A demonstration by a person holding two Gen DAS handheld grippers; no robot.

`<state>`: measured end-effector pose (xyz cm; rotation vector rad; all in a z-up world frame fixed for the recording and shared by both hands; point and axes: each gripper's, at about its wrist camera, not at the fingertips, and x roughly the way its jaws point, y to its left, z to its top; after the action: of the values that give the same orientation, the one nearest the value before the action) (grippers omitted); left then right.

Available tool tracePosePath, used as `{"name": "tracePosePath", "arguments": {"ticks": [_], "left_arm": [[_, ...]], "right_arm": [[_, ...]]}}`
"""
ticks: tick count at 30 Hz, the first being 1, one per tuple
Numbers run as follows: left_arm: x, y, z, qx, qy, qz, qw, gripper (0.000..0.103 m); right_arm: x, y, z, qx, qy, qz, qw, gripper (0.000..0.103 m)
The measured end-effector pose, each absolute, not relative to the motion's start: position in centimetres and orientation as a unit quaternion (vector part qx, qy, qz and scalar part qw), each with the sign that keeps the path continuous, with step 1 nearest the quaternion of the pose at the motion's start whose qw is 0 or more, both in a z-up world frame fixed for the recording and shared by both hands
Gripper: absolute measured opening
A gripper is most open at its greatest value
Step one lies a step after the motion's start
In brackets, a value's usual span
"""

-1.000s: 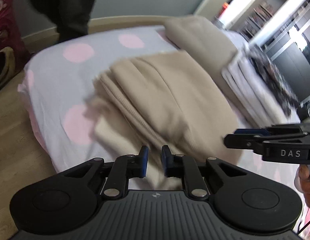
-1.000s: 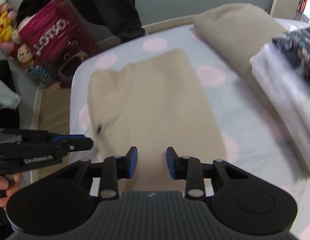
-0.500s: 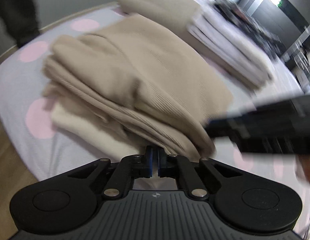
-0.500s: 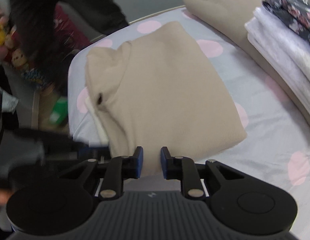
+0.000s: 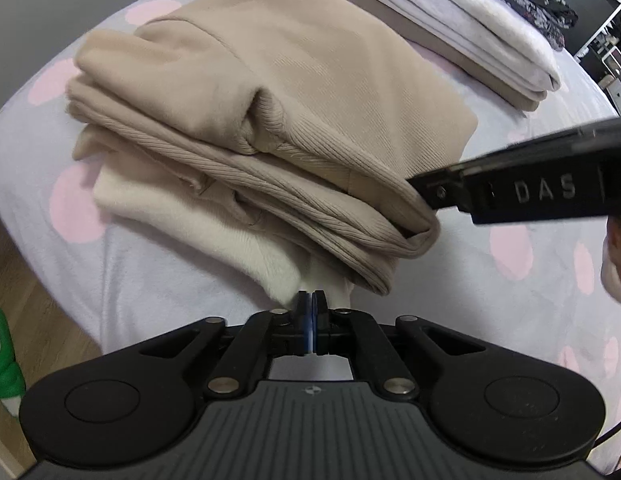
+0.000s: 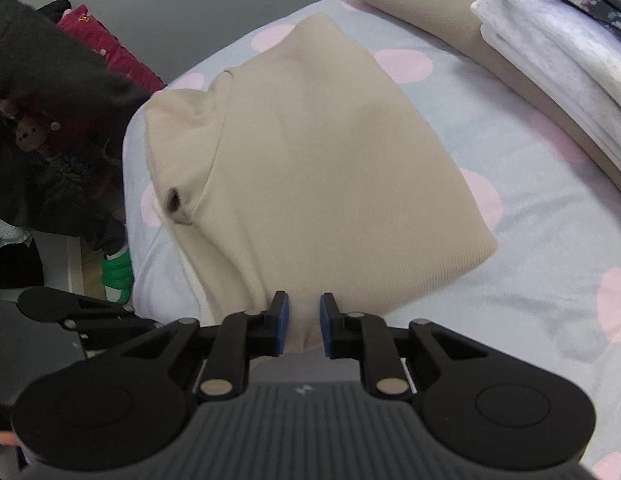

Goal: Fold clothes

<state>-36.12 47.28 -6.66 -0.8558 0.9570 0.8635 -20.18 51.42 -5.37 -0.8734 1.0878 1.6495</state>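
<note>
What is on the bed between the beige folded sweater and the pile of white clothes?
Nothing lies there. The right wrist view shows only bare bedsheet with pink dots between the beige sweater and the white pile.

a bedroom in a home: a bed under a pale sheet with pink dots (image 6: 510, 280) fills both frames, folded laundry (image 6: 558, 80) stacked at upper right, plush toys and a red bag (image 6: 110, 56) crowd the upper left, wood floor (image 5: 42, 320) at lower left.
</note>
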Motion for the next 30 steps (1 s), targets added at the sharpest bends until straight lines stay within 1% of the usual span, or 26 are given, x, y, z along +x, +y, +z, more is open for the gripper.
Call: {"name": "tracePosePath", "arguments": {"ticks": [1,2,3,5,7,8,9,10,11,12,16,20,21,25,26,30], "left_arm": [[-36.4,47.3,-6.1,-0.387,0.425,0.394,0.717,0.008],[-36.7,47.5,-5.6,-0.389,0.416,0.4,0.718,0.015],[-37.1,47.6,-5.2,-0.39,0.408,0.406,0.719,0.018],[-37.6,47.8,-4.7,-0.393,0.397,0.417,0.717,0.018],[-37.8,47.7,-4.2,-0.394,0.394,0.427,0.712,0.021],[-37.6,47.6,-3.7,-0.39,0.394,0.431,0.713,0.026],[-37.4,47.4,-3.3,-0.384,0.394,0.434,0.713,0.033],[-37.2,47.2,-2.8,-0.379,0.393,0.438,0.714,0.038],[-36.8,46.9,-2.4,-0.371,0.39,0.443,0.717,0.046],[-36.5,46.6,-1.9,-0.363,0.386,0.448,0.72,0.051],[-35.1,45.4,-0.3,-0.338,0.37,0.464,0.731,0.055],[-33.9,44.0,0.7,-0.32,0.365,0.476,0.734,0.058],[-33.6,43.7,0.9,-0.314,0.367,0.478,0.733,0.058],[-32.8,41.9,1.4,-0.286,0.358,0.485,0.745,0.059],[-32.6,41.4,1.4,-0.283,0.355,0.487,0.746,0.061],[-32.1,39.8,1.0,-0.275,0.347,0.493,0.749,0.061]], "right_arm": [[-20.1,51.0,-5.1,-0.356,0.443,0.675,0.469,0.02],[-20.1,50.6,-4.9,-0.359,0.443,0.676,0.467,0.02],[-20.1,50.1,-4.7,-0.361,0.443,0.677,0.464,0.021],[-20.0,49.2,-4.3,-0.363,0.438,0.676,0.469,0.021],[-19.7,48.3,-3.9,-0.361,0.435,0.674,0.475,0.022],[-19.4,47.8,-3.7,-0.358,0.436,0.672,0.479,0.022],[-19.2,47.4,-3.4,-0.354,0.437,0.671,0.484,0.023],[-19.0,46.9,-3.1,-0.349,0.436,0.671,0.488,0.028],[-18.8,46.3,-2.7,-0.346,0.429,0.671,0.496,0.031],[-18.7,45.8,-2.2,-0.343,0.422,0.672,0.504,0.038],[-18.3,43.6,-0.3,-0.335,0.388,0.666,0.542,0.058],[-17.2,41.3,0.8,-0.309,0.38,0.647,0.585,0.07],[-16.9,40.8,0.8,-0.297,0.385,0.64,0.596,0.074],[-15.7,38.6,0.5,-0.257,0.399,0.616,0.629,0.08],[-15.5,37.9,0.4,-0.25,0.4,0.612,0.635,0.081],[-15.4,35.2,0.1,-0.225,0.4,0.604,0.651,0.083]]}}
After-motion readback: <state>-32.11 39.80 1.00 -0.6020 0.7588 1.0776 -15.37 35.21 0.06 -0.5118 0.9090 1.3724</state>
